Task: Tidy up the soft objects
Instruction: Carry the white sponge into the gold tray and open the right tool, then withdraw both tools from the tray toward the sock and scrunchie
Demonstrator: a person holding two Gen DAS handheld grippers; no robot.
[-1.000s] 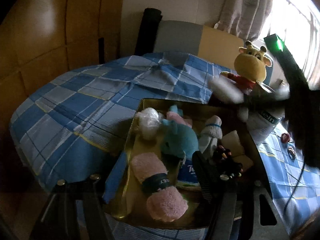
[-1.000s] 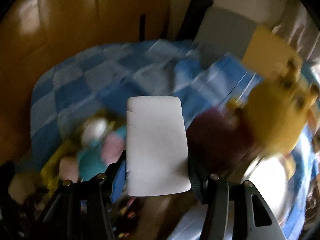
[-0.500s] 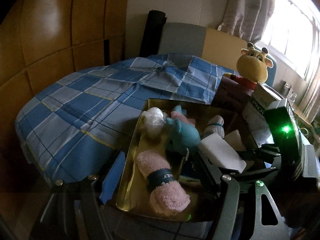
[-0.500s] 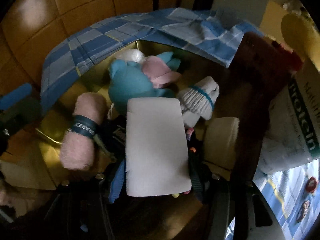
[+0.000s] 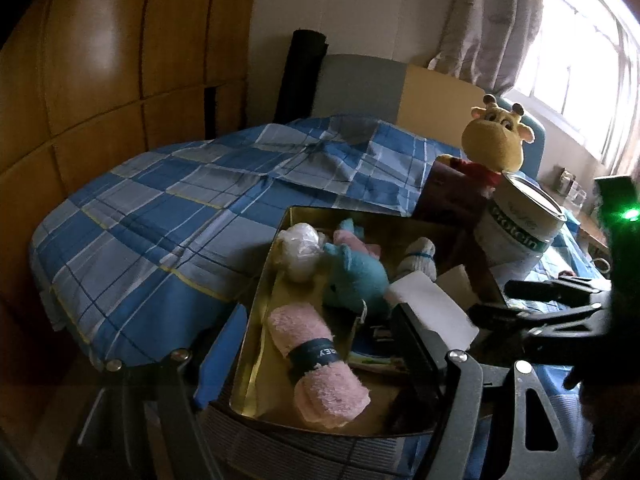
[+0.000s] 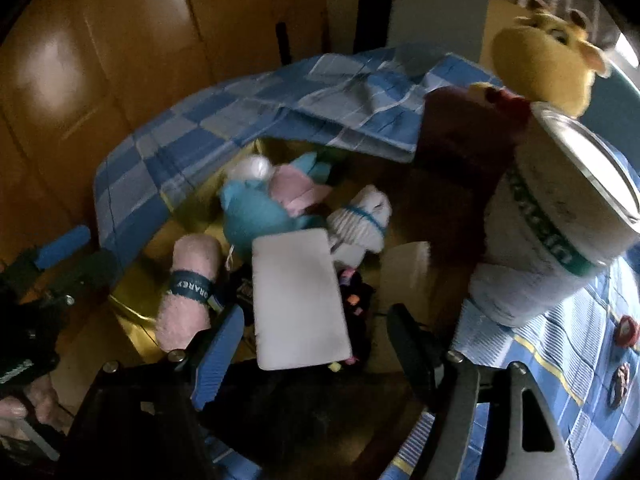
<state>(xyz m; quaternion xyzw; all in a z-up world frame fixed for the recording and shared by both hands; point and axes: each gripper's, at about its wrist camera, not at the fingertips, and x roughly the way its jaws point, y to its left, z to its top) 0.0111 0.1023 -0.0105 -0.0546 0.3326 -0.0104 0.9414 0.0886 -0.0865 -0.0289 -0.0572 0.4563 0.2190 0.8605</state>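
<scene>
Your right gripper (image 6: 316, 344) has just been opening; its jaws stand spread, clear of the white sponge (image 6: 298, 300) lying loose between them in the gold tray (image 6: 132, 308). Your left gripper (image 5: 320, 344) hangs open over the tray's near edge, pink rolled towel (image 5: 316, 360) between its fingers, untouched. Beyond: teal plush (image 6: 256, 216), then white sock bundle (image 6: 360, 224).

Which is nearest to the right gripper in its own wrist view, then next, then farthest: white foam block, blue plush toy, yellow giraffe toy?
1. white foam block, just ahead of the open jaws, in the tray.
2. blue plush toy, beyond it, left.
3. yellow giraffe toy, top right, behind the can.
</scene>
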